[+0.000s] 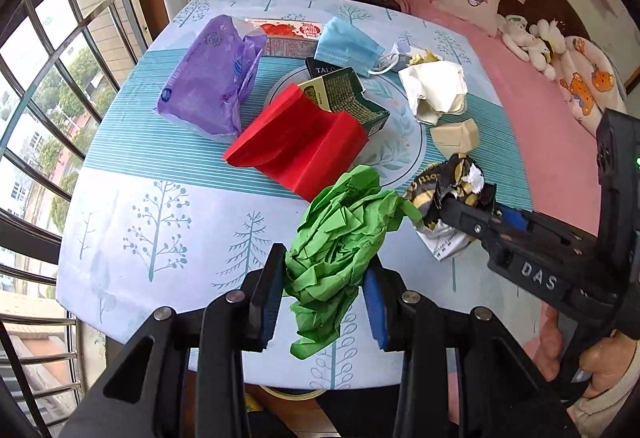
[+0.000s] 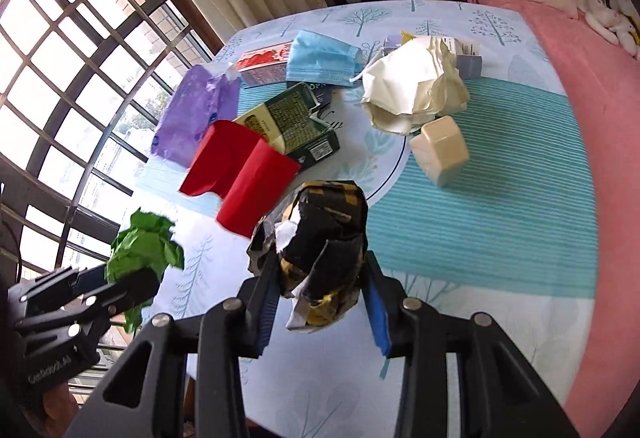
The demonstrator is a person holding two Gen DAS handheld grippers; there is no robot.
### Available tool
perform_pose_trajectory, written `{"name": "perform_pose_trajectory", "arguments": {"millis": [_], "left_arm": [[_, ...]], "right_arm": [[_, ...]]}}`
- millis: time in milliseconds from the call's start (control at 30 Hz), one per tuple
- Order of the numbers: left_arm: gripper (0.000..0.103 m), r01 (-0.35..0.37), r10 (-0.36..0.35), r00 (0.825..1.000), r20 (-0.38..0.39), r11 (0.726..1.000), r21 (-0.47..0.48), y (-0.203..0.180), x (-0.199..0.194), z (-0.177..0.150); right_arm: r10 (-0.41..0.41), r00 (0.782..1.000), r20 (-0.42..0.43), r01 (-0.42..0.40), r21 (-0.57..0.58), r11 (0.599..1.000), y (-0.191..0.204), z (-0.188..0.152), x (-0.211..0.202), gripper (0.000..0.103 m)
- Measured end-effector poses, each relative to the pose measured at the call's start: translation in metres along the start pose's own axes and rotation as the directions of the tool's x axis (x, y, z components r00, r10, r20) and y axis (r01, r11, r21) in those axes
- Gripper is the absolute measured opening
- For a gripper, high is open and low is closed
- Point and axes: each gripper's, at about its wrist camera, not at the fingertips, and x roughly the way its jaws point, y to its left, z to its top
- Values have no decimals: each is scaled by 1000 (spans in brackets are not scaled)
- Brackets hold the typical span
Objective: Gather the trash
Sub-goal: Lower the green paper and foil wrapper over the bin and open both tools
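2 pieces of trash are off the table (image 1: pixel 168 238) at once: the left gripper (image 1: pixel 326 302) pinches the crumpled green paper (image 1: pixel 340 238), and the right gripper (image 2: pixel 320 308) is clamped on the black-and-gold wrapper (image 2: pixel 324 250) — both wads hang between blue pads. To finish this step well, keep each squeeze steady and carry both bundles together toward wherever the bin sits; none shows here. Loose tails dangle below both grips — lift them clear of the red paper (image 1: pixel 298 150) and the rest of the litter so nothing snags.
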Motion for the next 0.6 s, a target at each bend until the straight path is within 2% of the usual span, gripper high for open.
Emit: {"name": "perform_pose_trajectory", "arguments": {"millis": [267, 600], "left_arm": [[35, 40, -43, 999, 21, 992, 123, 13, -35, -21], [35, 96, -112, 993, 38, 952, 292, 47, -77, -69]], "right_arm": [[-52, 996, 73, 52, 12, 999, 41, -43, -46, 39], [-145, 980, 135, 120, 174, 977, 96, -120, -75, 39]]}}
